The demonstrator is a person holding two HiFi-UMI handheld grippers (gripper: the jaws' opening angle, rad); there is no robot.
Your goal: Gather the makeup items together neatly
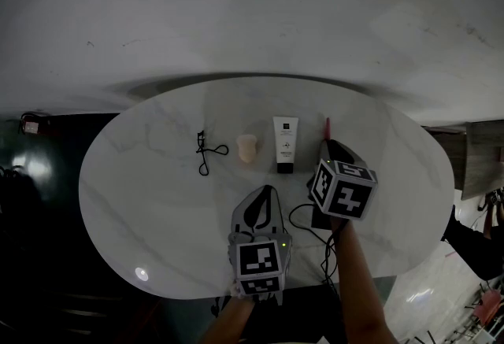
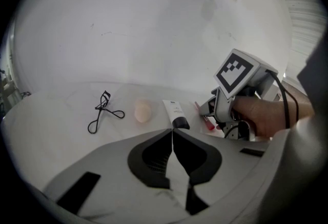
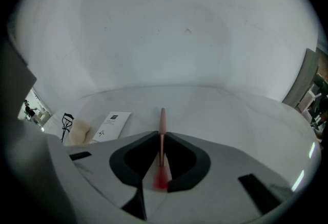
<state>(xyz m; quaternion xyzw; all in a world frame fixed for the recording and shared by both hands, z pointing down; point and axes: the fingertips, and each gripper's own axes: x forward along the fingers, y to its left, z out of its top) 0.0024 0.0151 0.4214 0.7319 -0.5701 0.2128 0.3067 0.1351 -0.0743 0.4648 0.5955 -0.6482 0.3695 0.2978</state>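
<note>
Pencil clamped in right gripper lies just right of tube, likely to extend the row; left gripper waits, jaws together, empty.

Indoor room of unclear use, resembling a recording set: oval marble-look table on bare pale floor, loose cable just right of left gripper.

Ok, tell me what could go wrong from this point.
1. The right gripper pinches the thin pink stick only at the jaw tips, so the stick may swivel or slip, then roll on the smooth table.
2. The stick sits close beside the white tube; a sideways move could knock the tube out of its row with the sponge and eyelash curler.
</note>
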